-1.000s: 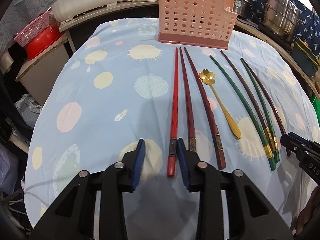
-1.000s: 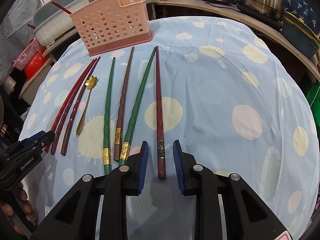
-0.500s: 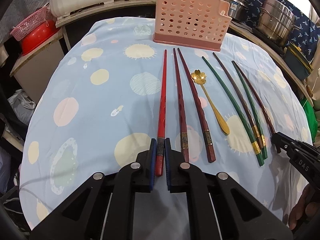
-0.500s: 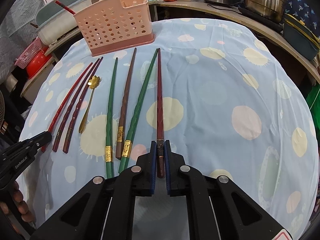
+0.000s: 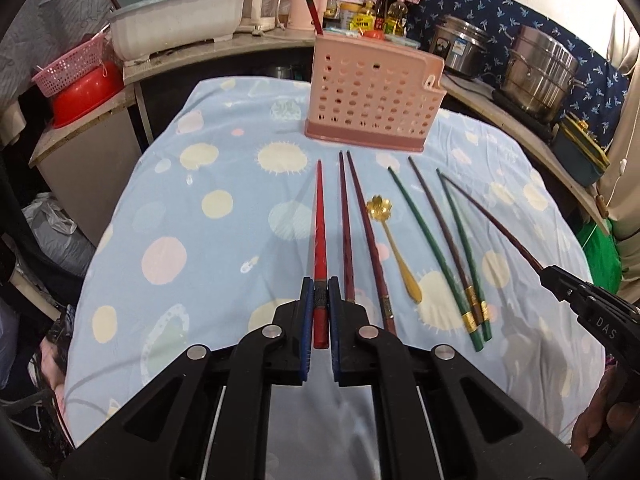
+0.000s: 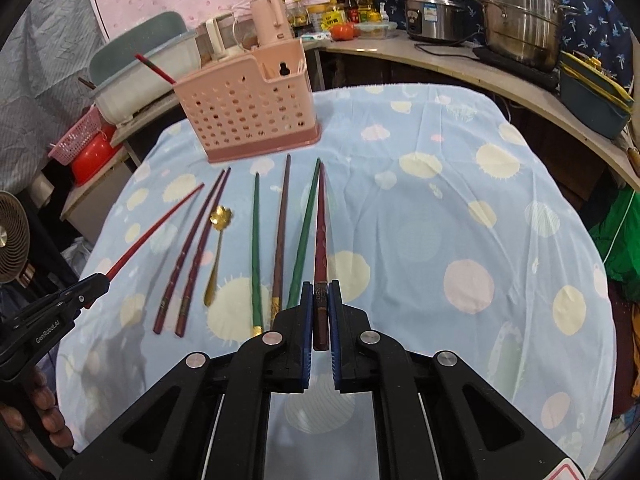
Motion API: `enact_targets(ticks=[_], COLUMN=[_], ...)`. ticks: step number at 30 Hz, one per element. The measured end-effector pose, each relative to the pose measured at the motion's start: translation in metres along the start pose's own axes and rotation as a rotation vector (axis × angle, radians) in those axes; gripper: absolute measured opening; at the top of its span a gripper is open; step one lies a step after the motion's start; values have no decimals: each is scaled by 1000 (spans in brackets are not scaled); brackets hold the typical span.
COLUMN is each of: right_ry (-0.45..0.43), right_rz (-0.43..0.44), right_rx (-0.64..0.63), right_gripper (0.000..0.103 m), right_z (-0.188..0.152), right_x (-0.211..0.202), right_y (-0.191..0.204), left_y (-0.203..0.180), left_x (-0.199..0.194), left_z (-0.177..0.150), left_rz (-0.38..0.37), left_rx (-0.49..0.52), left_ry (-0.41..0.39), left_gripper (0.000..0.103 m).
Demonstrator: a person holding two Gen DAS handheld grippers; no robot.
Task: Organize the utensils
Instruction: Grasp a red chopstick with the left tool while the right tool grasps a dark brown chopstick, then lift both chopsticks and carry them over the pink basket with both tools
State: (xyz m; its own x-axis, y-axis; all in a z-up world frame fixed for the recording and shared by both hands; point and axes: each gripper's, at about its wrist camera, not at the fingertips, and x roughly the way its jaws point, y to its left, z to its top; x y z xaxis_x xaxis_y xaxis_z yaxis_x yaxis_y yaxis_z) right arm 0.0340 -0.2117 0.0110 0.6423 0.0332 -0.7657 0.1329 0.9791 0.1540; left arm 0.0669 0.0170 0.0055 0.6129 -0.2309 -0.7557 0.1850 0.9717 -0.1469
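A: Status — we have both tongs clamped. Left tongs (image 5: 319,312) grip the bright red chopstick (image 5: 320,232) at its thick end; right tongs (image 6: 320,312) grip the dark maroon chopstick (image 6: 320,236) the same way. Both sticks look lifted off the cloth, tips pointing toward the pink holder (image 5: 372,96).

B: Rest of the set?

A: On the tabletop (image 5: 192,240) in a row: two maroon chopsticks (image 5: 360,240), gold spoon (image 5: 394,248), two green chopsticks (image 5: 436,248) with a brown chopstick (image 5: 444,232) between them. Holder stands upright at the far edge, just beyond the tips.

B: Risks from here?

A: Long sticks held only at one end — we'd expect them to pivot in the pads if a tip knocks the holder rim. That could tilt the stick or push the holder, which looks light. Also, both arms heading for the same opening together means the sticks could cross or collide.

B: And the neighbours?

A: Maroon pair lies just beside the left tongs, green one just beside the right. A low swing could drag them out of line.
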Motion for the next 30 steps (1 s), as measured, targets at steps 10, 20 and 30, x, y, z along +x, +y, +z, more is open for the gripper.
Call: enact_targets(ticks=[10,20,30], right_ry=[-83,-174,-261], right_rz=[27,45,63], right_rx=[16,19,11], right_gripper=[7,7,7], right_z=[28,62,101], right_x=[-32,-63,-90], right_y=[2,4,11], left_y=[-1,0,-9], left_x=[-31,-60,-86], left_z=[28,66,109], left_rz=[-11,-17,-23], left_rx=[-8,-11,14], left_ry=[-84,-176,-272], left_gripper=[7,7,7])
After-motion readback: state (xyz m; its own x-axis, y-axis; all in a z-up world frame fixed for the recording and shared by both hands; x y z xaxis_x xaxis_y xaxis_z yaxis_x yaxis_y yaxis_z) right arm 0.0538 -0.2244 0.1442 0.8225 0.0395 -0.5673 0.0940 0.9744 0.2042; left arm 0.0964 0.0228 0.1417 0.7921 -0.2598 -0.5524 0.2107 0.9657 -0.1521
